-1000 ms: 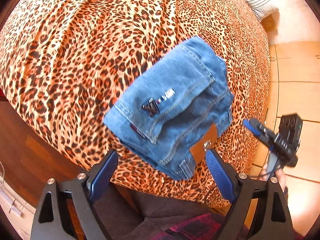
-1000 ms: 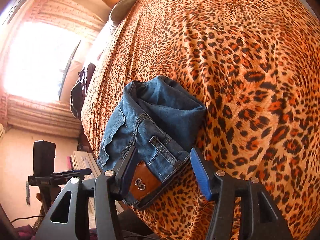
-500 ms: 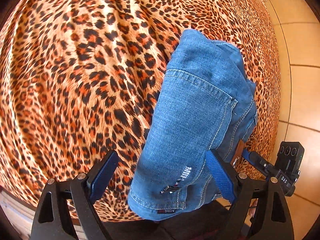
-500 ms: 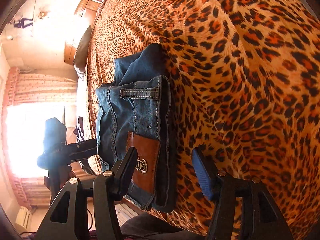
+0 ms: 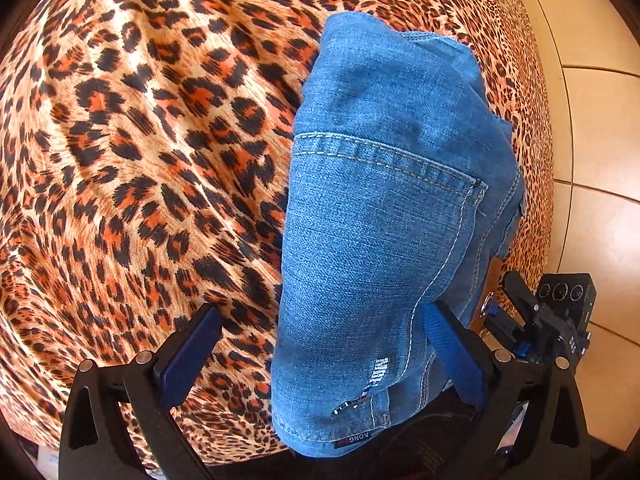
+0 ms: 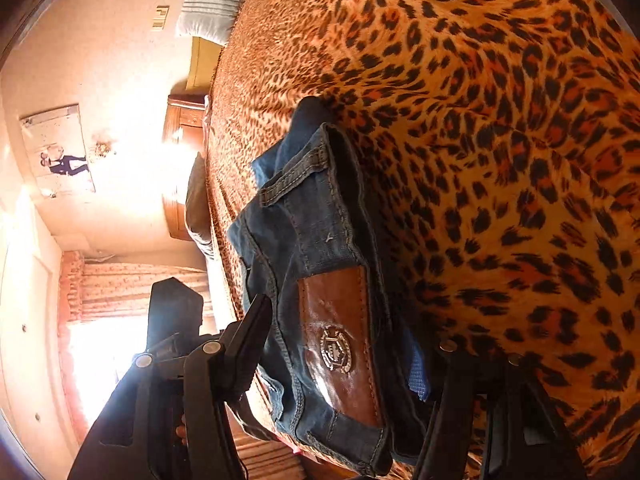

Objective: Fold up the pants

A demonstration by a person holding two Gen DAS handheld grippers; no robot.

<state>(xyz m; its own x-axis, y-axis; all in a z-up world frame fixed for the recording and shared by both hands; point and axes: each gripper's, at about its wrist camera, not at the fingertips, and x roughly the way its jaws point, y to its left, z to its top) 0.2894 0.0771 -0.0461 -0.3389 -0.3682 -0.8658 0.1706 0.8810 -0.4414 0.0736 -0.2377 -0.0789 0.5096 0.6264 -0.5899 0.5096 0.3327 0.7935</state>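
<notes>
Setting: a bed [image 5: 132, 152] under a leopard-print cover, tan floor tiles [image 5: 592, 128] along its edge; in the right wrist view a striped pillow [image 6: 214, 4] at the far end, a wooden headboard [image 6: 182, 120], a framed picture [image 6: 60, 148] on the wall and curtains [image 6: 132, 284] at a bright window.

Item: folded pants [image 5: 384, 208], blue denim, one compact bundle lying on the cover near the bed's edge. Back pocket faces up in the left wrist view; a small woven tag at the near hem. In the right wrist view the waistband side shows, with a belt loop and a brown leather patch [image 6: 340, 340] bearing a metal crest.

Left gripper [image 5: 324, 356]: jaws spread wide, having just been opening. The near end of the bundle lies between them, set toward the right-hand pad, which sits at the denim's edge; whether it touches cannot be told. The left-hand pad stands clear over bare cover. Nothing is clamped.

Right gripper [image 6: 340, 344]: jaws partly apart, straddling the waistband end, leather patch between them. The left-hand finger sits just beside the denim; the right-hand pad is mostly hidden behind the fold. Whether they press the cloth cannot be told.

The two grippers are near each other, at the same near end of the bundle.
</notes>
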